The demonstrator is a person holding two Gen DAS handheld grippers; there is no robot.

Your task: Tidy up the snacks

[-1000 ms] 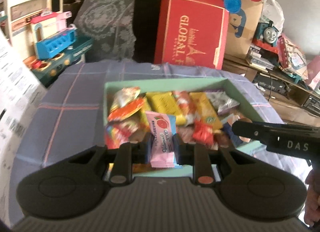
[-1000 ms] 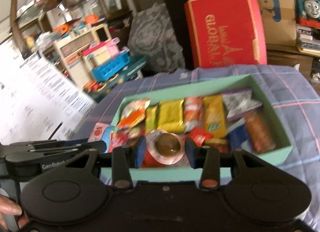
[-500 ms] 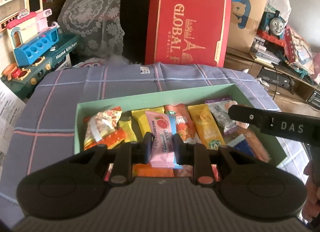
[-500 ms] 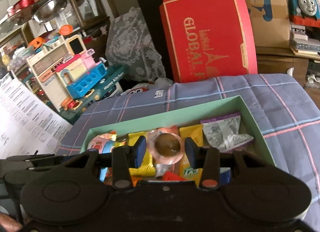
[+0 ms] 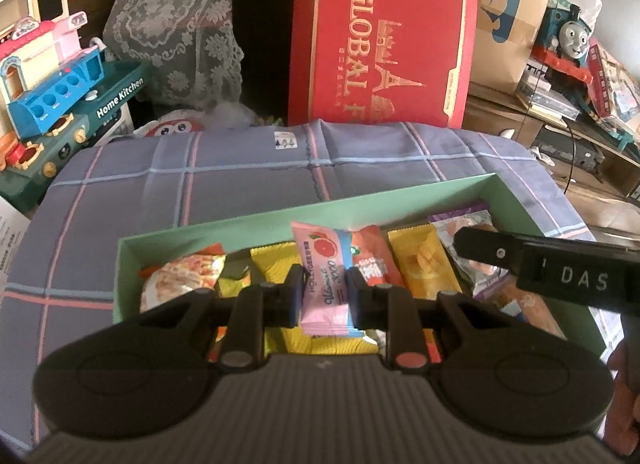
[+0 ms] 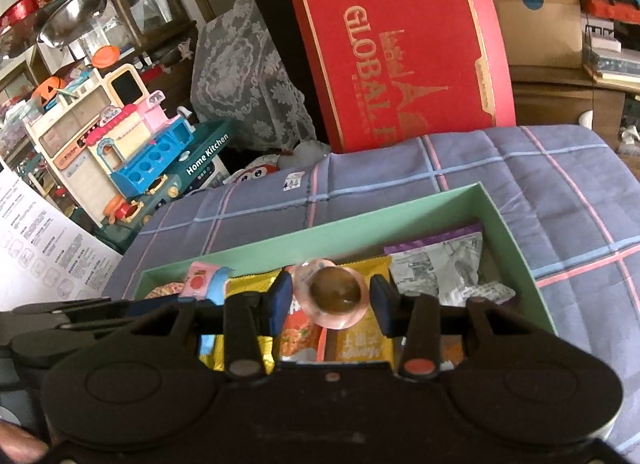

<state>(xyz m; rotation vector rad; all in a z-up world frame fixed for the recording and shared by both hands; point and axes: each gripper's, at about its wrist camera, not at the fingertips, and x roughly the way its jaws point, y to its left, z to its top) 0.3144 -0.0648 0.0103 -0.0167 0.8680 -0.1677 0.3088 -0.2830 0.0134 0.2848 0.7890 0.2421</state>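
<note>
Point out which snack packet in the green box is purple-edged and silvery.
The crinkled silver packet with purple trim, lying at the right end of the green box. The packets beside it are yellow or orange.

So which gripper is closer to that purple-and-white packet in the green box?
Right. The right gripper, fingers opening around a jelly cup, hovers just beside the purple-and-white packet; the left gripper, holding a pink packet, is farther away.
</note>
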